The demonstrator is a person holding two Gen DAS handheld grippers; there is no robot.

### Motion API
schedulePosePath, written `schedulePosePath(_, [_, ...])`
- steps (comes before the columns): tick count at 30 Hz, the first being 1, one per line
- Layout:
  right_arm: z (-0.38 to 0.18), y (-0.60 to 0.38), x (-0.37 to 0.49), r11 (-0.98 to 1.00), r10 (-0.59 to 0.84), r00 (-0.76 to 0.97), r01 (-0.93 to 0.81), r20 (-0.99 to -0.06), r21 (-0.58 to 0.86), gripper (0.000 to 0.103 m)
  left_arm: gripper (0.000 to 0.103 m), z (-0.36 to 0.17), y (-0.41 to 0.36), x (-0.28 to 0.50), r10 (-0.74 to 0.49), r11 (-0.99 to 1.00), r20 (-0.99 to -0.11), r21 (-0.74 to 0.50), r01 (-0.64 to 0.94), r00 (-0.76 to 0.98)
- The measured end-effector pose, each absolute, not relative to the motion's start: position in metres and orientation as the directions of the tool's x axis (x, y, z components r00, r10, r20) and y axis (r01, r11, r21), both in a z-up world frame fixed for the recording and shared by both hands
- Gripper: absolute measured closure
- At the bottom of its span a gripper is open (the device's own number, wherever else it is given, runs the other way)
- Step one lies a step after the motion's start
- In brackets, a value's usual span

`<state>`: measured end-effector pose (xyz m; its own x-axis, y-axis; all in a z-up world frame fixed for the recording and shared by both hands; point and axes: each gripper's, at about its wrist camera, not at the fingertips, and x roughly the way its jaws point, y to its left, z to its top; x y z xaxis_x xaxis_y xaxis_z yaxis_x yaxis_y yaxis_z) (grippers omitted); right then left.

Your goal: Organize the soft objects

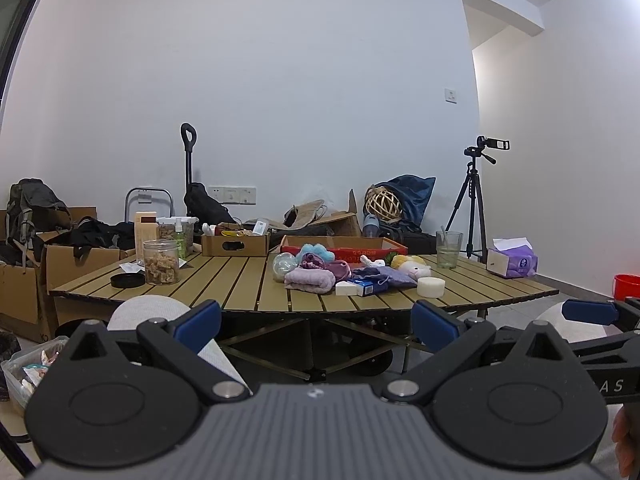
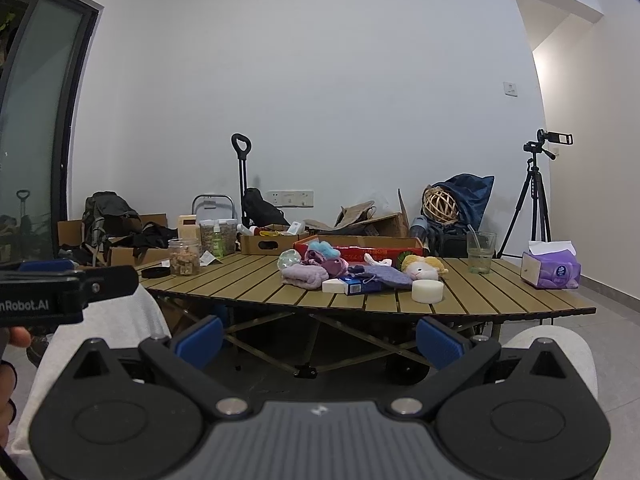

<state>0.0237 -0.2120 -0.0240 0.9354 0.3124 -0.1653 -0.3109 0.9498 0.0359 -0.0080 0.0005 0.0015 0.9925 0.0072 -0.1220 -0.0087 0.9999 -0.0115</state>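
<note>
On the slatted tabletop (image 1: 240, 280), a heap of soft things sits near the middle: a folded lilac towel (image 1: 310, 280), a blue pom-pom (image 1: 318, 251), a yellow plush toy (image 1: 412, 264) and a white sponge round (image 1: 431, 287). Well short of it, low over the person's knees, the left gripper (image 1: 316, 326) and the right gripper (image 2: 318, 340) both hang spread wide, holding nothing.
</note>
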Motion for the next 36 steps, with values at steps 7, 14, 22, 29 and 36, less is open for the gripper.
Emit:
schedulePosePath(7, [-0.025, -0.212, 0.025, 0.949, 0.315, 0.935, -0.314, -0.166, 0.034, 0.0, 0.0, 0.003, 0.002, -0.007, 0.014, 1.0, -0.12, -0.014, -0.016, 0.993])
schedulePosePath(14, [-0.025, -0.211, 0.031, 0.949, 0.314, 0.935, -0.313, -0.166, 0.031, 0.0, 0.0, 0.002, 0.003, -0.006, 0.014, 1.0, -0.119, -0.012, -0.015, 0.993])
schedulePosePath(22, [-0.026, -0.21, 0.037, 0.948, 0.316, 0.933, -0.316, -0.173, 0.028, 0.0, 0.0, 0.003, 0.005, 0.001, 0.015, 1.0, -0.128, -0.012, -0.017, 0.992])
schedulePosePath(29, [-0.026, -0.208, 0.042, 0.949, 0.314, 0.933, -0.314, -0.178, 0.025, 0.0, 0.0, 0.003, 0.005, 0.006, 0.016, 1.0, -0.132, -0.012, -0.018, 0.991])
schedulePosePath(36, [-0.025, -0.208, 0.041, 0.949, 0.314, 0.932, -0.315, -0.179, 0.026, 0.0, 0.0, 0.005, 0.006, 0.008, 0.016, 1.0, -0.134, -0.013, -0.018, 0.991])
